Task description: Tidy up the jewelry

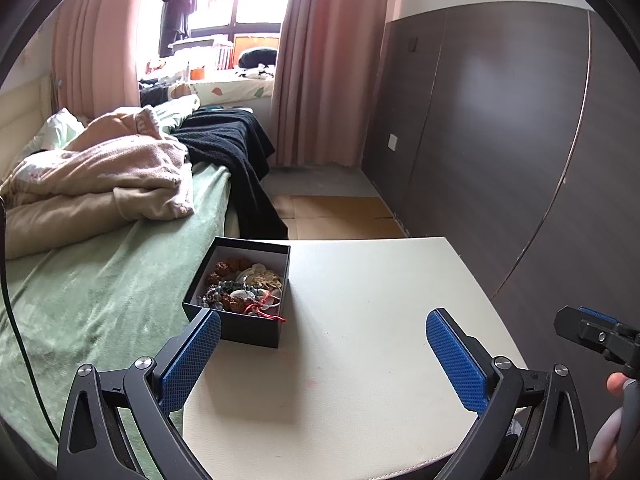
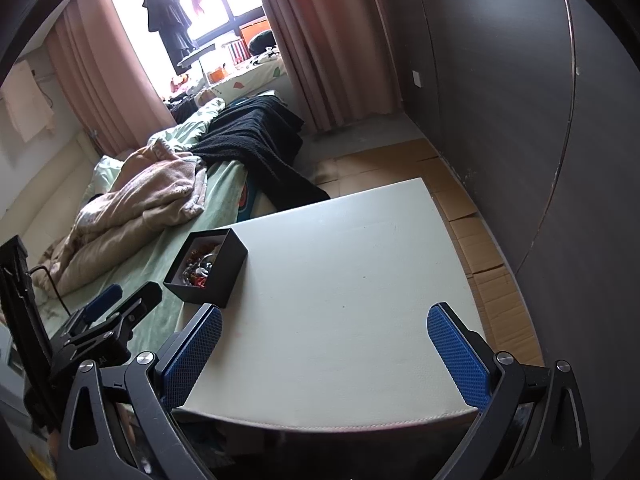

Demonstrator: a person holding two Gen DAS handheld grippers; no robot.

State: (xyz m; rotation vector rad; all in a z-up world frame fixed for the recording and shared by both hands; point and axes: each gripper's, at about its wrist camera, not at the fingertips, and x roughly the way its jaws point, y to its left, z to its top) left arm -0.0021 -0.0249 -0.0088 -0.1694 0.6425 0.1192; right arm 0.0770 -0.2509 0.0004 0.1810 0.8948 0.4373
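A black open box (image 1: 244,328) full of tangled jewelry (image 1: 244,288), beads, shells and a red cord, stands at the left edge of a white table (image 1: 360,360). My left gripper (image 1: 322,356) is open and empty just in front of the box, its left fingertip beside the box's near corner. My right gripper (image 2: 324,356) is open and empty above the table's near edge; the box (image 2: 212,276) lies ahead to its left. Each gripper shows at the side of the other's view, the right one (image 1: 592,332) and the left one (image 2: 120,304).
A bed with a green cover (image 1: 100,300), a pink blanket (image 1: 104,176) and a black blanket (image 1: 236,148) runs along the table's left side. A dark wardrobe wall (image 1: 500,140) stands on the right. Cardboard (image 2: 472,240) covers the floor beyond the table.
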